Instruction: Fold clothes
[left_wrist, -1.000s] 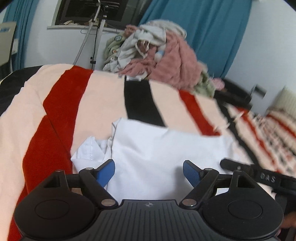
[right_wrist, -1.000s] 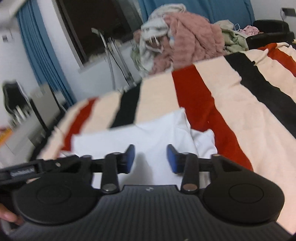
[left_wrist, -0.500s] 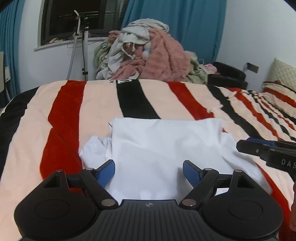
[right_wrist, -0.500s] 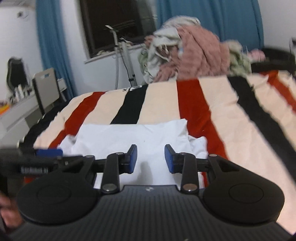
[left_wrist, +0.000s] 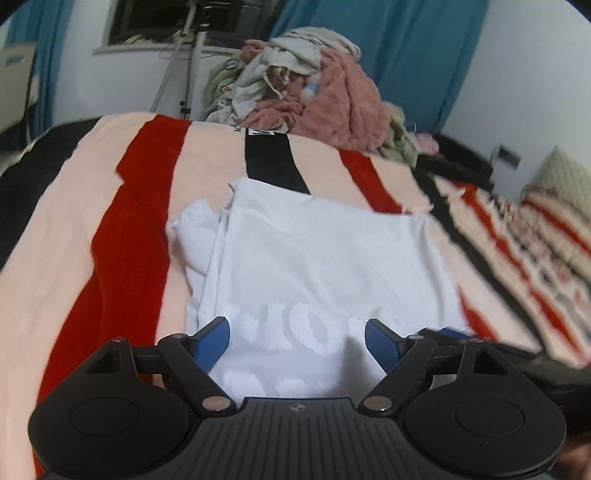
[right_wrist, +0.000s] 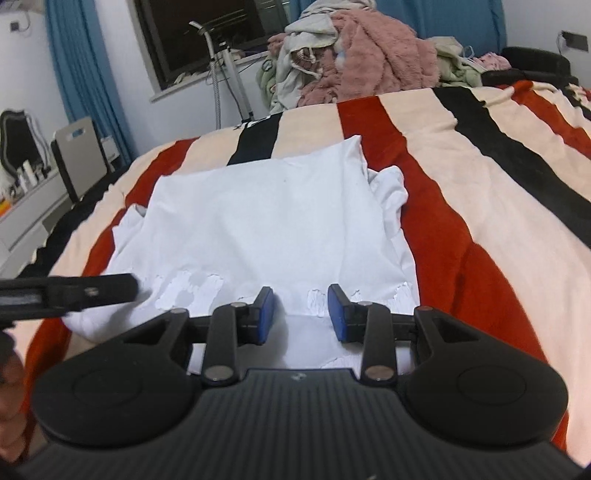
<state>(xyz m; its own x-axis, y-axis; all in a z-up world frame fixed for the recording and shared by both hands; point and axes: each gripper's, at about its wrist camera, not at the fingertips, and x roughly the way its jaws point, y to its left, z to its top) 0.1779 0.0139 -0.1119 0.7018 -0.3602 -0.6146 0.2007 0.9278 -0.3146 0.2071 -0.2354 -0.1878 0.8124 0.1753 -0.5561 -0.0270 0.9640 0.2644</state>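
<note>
A white T-shirt (left_wrist: 317, 258) lies partly folded on the striped bed, with white raised lettering near its close edge; it also shows in the right wrist view (right_wrist: 266, 221). My left gripper (left_wrist: 297, 341) is open and empty, low over the shirt's near edge. My right gripper (right_wrist: 301, 314) is open with a narrower gap, empty, just above the shirt's near edge. The left gripper's finger shows at the left of the right wrist view (right_wrist: 92, 290). A sleeve (left_wrist: 195, 236) sticks out on the shirt's left, another on its right (right_wrist: 391, 192).
A red, black and cream striped blanket (left_wrist: 129, 229) covers the bed. A pile of clothes (left_wrist: 314, 99) lies at the far end, before blue curtains (left_wrist: 388, 44). A metal stand (right_wrist: 229, 70) and a window are at the back. A desk (right_wrist: 26, 214) stands left.
Both grippers have moved down and closer to the shirt's near edge, so the raised lettering now shows. The right gripper's gap has widened a little. The shirt has not moved.
</note>
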